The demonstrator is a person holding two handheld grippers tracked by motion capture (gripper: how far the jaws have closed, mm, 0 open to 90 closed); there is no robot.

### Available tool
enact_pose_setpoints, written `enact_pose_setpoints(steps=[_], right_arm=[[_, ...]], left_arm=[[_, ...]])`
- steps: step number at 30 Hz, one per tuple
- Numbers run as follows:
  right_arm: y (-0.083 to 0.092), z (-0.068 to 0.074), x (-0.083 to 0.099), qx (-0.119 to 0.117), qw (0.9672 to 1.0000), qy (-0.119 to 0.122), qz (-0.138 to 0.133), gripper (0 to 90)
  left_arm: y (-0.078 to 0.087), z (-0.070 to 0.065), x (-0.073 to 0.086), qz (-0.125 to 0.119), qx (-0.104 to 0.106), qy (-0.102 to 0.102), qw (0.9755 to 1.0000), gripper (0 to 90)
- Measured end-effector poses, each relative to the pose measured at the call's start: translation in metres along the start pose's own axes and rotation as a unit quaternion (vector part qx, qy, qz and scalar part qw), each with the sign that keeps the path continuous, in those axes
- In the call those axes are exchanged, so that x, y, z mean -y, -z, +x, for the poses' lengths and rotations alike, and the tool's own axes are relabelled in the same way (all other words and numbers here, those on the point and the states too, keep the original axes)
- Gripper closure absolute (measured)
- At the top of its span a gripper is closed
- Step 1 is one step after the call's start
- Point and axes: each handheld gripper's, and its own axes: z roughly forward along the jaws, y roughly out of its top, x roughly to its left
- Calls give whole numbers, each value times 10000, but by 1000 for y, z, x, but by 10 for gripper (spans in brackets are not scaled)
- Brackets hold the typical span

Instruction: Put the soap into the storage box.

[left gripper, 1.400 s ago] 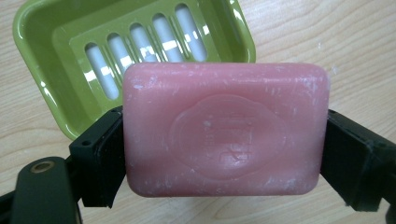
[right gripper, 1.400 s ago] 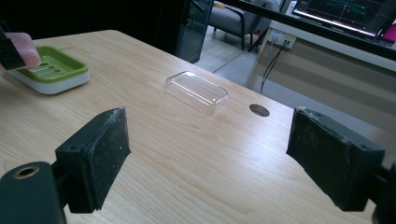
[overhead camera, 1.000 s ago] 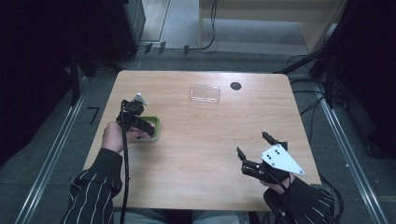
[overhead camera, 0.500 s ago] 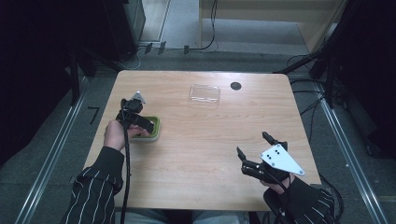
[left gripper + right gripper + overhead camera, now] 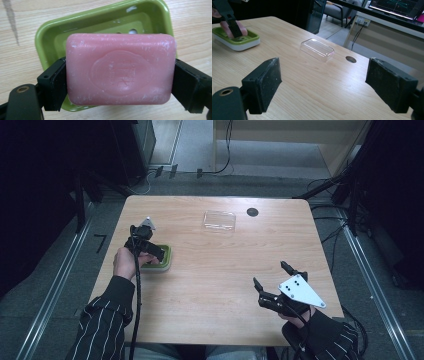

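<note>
A pink bar of soap (image 5: 120, 68) with a stamped oval is clamped by its ends in my left gripper (image 5: 121, 83). It hangs just over a green soap dish (image 5: 50, 32) on a white base. From above, the left gripper (image 5: 156, 253) is over the dish (image 5: 166, 262) at the table's left side. The right gripper view shows the soap (image 5: 233, 28) low over the dish (image 5: 239, 41); whether they touch I cannot tell. My right gripper (image 5: 270, 273) stands open near the front right, nothing between its pads (image 5: 263, 83).
A clear plastic lid (image 5: 219, 220) lies at the back middle of the wooden table (image 5: 215, 285), with a round cable hole (image 5: 252, 212) just right of it. The lid (image 5: 317, 49) lies ahead of the right gripper. Dark floor and cables surround the table.
</note>
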Motion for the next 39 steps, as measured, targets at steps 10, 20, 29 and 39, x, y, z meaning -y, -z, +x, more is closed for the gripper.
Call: enact_pose_setpoints(steps=[10, 20, 29, 39], right_arm=[[0, 0, 0, -7, 10000, 8, -2, 132], [0, 0, 0, 2, 10000, 0, 4, 132], [1, 0, 0, 15, 10000, -1, 9, 132], [2, 0, 1, 23, 10000, 37, 13, 132]], left_arm=[[-12, 5, -3, 74, 141, 131, 9998, 136], [-18, 5, -5, 76, 99, 214, 9997, 136], [-24, 4, -5, 118, 10, 240, 9996, 136], [-26, 2, -6, 108, -50, 216, 9997, 135]])
